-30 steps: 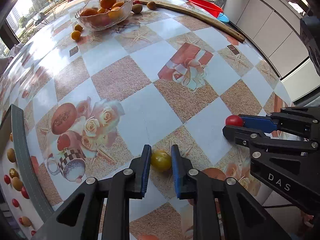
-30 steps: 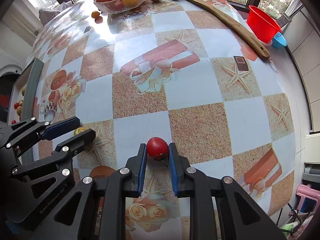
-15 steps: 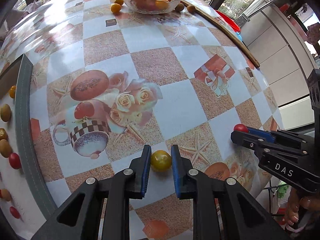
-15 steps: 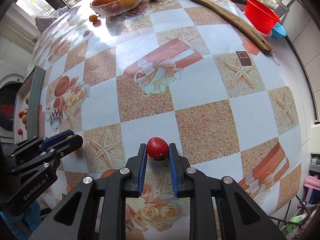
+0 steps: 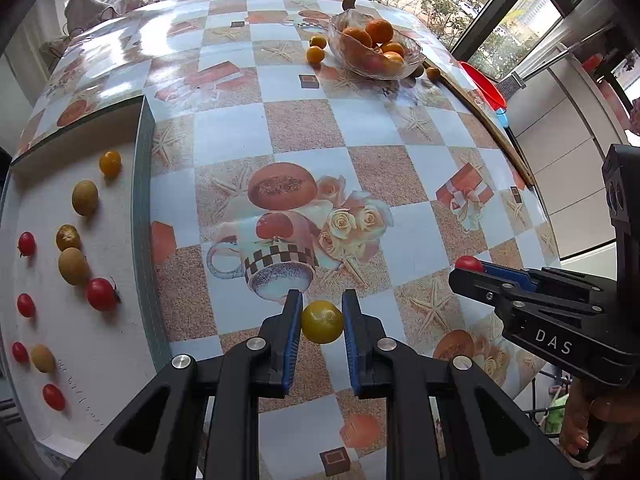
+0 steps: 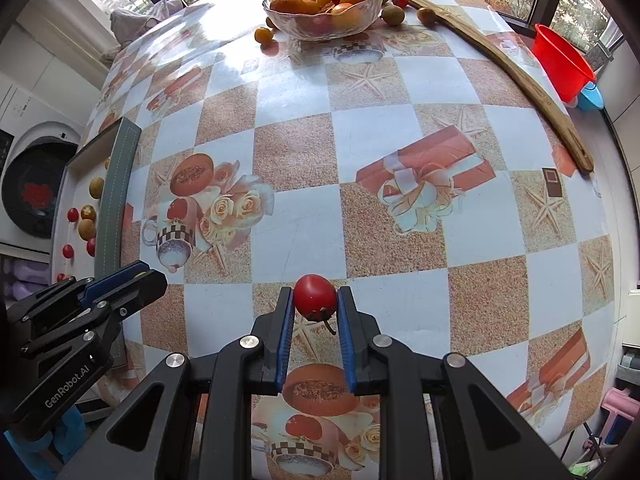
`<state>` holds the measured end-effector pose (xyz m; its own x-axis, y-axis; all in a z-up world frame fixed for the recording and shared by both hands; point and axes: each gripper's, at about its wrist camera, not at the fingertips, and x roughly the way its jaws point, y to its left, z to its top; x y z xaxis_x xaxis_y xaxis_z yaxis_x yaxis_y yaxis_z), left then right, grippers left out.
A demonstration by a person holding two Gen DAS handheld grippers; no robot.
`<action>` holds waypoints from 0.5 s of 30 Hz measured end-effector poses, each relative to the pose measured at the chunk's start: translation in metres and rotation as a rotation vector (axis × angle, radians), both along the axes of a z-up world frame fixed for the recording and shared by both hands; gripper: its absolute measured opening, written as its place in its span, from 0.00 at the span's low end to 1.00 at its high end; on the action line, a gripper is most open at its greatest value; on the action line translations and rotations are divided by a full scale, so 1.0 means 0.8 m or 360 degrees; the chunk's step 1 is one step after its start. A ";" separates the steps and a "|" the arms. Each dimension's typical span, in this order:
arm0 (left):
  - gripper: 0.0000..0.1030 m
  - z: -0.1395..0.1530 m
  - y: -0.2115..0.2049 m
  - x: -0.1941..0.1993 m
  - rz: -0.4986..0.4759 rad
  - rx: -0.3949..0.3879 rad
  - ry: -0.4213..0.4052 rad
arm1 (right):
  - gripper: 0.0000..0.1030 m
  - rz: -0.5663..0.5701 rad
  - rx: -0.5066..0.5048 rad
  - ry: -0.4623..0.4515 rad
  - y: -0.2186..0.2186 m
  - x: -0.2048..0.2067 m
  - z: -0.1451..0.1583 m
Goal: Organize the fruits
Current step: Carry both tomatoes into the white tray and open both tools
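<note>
My left gripper (image 5: 321,316) is shut on a yellow cherry tomato (image 5: 322,321), held above the patterned tablecloth. My right gripper (image 6: 314,307) is shut on a red cherry tomato (image 6: 315,297) with its stem hanging down. In the left wrist view the right gripper (image 5: 466,270) shows at the right with the red tomato (image 5: 468,262) at its tips. The right wrist view has the left gripper (image 6: 142,276) at the lower left. A white tray (image 5: 80,328) with a grey rim lies at the left and holds several red, yellow and brown fruits in rows.
A glass bowl (image 5: 374,50) of oranges stands at the far side, with small loose fruits (image 5: 315,55) beside it. A long wooden stick (image 6: 500,64) lies along the table's far right edge. A red basin (image 6: 560,62) sits beyond it. A hand (image 5: 588,428) holds the right gripper.
Both grippers have carried their tomatoes leftward toward the tray, which has come well into the left wrist view. The left gripper has rolled. Both grips are unchanged.
</note>
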<state>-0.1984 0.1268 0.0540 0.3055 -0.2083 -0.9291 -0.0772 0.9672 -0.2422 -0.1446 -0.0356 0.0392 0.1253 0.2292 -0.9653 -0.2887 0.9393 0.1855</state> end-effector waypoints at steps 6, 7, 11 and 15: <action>0.21 0.017 0.045 -0.021 0.0148 0.0019 -0.0047 | 0.22 0.0126 0.0017 -0.0013 0.045 0.000 0.010; 0.21 0.019 0.053 -0.025 0.0172 0.0025 -0.0052 | 0.22 0.0150 0.0022 -0.0017 0.053 -0.002 0.012; 0.21 0.025 0.088 -0.047 0.0290 0.0056 -0.0058 | 0.22 0.0246 0.0053 -0.0026 0.094 -0.004 0.019; 0.21 0.023 0.122 -0.070 0.0415 0.0088 -0.0042 | 0.22 0.0364 0.0093 -0.0031 0.140 -0.009 0.025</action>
<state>-0.2544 0.2247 0.0725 0.3663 -0.0688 -0.9280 -0.3196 0.9273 -0.1949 -0.1519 0.0764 0.0588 0.0820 0.3093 -0.9474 -0.4967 0.8368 0.2302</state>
